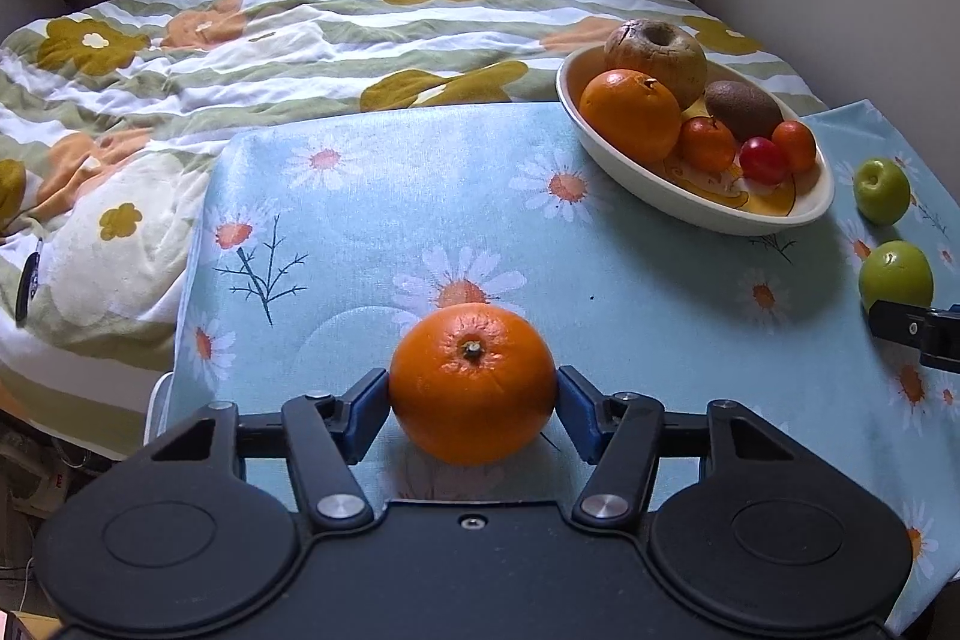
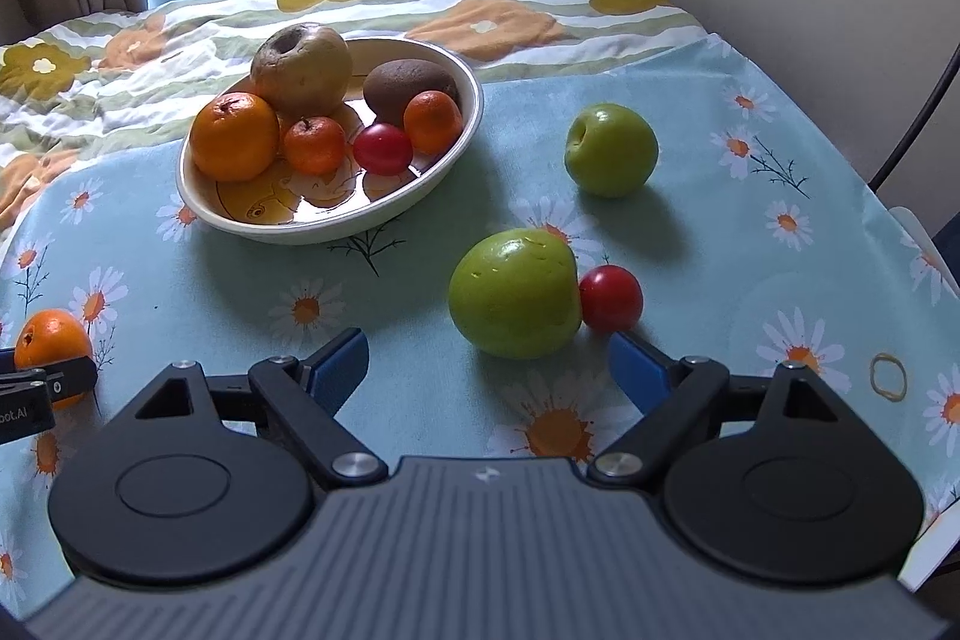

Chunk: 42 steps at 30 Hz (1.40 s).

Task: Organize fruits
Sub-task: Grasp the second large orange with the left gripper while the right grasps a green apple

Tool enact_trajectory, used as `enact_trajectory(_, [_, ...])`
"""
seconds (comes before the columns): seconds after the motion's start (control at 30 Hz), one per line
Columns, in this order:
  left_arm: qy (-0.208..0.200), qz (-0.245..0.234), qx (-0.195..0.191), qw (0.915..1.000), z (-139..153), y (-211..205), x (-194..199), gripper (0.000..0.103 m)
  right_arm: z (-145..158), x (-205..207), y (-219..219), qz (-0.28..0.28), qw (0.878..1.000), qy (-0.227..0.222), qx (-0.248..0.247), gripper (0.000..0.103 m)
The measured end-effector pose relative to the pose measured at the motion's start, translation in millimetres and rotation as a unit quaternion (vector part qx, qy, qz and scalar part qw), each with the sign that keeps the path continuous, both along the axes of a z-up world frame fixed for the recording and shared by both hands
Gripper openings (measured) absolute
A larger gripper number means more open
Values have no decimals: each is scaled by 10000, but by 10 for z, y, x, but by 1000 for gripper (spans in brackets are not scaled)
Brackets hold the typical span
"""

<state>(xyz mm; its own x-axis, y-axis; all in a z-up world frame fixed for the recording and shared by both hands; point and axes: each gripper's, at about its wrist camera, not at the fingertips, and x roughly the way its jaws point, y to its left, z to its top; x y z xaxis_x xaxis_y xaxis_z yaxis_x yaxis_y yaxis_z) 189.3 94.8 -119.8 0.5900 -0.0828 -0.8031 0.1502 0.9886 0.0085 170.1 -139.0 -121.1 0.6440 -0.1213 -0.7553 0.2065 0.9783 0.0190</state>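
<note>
A large orange sits stem-up on the daisy tablecloth, and the blue pads of my left gripper press on its two sides. The same orange shows at the far left of the right wrist view. My right gripper is open, and a big green apple lies just past its fingertips. A small red fruit touches that apple's right side. A second green apple lies farther back. The cream bowl holds an orange, two mandarins, a kiwi, a brown fruit and a red fruit.
A flowered quilt covers the bed behind the table, below a curtained window. The wall stands close on the right. A rubber band lies on the cloth at the right. The table's left edge drops off beside the bed.
</note>
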Motion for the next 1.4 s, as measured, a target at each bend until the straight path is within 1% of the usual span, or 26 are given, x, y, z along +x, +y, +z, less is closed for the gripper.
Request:
enact_trajectory(0.1, [-12, -36, 33, 10000, -1, -11, -10, 64, -5, 31, 5, 1, 10000, -7, -69, 102])
enact_trajectory(0.3, [-16, -106, 38, 9999, -2, -1, -2, 64, -44, 109, 24, -33, 9998, -16, -217, 94])
enact_trajectory(0.47, [-32, -163, 95, 9998, -4, -18, -5, 64, -61, 170, 67, -47, 9984, -122, -559, 91])
enact_trajectory(0.57, [-46, -175, 126, 9998, -5, -25, -12, 64, -68, 215, 109, 48, 9968, -157, -779, 88])
enact_trajectory(0.63, [-52, -175, 127, 9998, -6, -25, -11, 64, -79, 241, 129, 100, 9960, -162, -873, 84])
enact_trajectory(0.87, [-75, -195, 146, 9997, -7, -32, -5, 63, -164, 294, 146, 158, 9932, -136, -1143, 80])
enact_trajectory(0.97, [-76, -195, 150, 9997, -8, -34, -3, 63, -195, 294, 177, 250, 9906, -163, -1338, 76])
enact_trajectory(1.03, [-72, -195, 148, 9997, -7, -33, -5, 63, -213, 287, 198, 348, 9888, -184, -1439, 71])
enact_trajectory(1.07, [-70, -194, 146, 9997, -7, -33, -5, 63, -217, 283, 203, 364, 9883, -195, -1468, 71])
enact_trajectory(1.17, [-48, -197, 114, 9997, 5, -32, -4, 63, -213, 264, 197, 383, 9885, -219, -1444, 70])
enact_trajectory(1.27, [-83, -212, 92, 9997, 38, -52, -33, 63, -181, 245, 149, 367, 9916, -221, -1221, 70])
enact_trajectory(1.4, [-168, -225, 85, 9996, 100, -79, -77, 63, -119, 212, 150, 387, 9936, -208, -1042, 70])
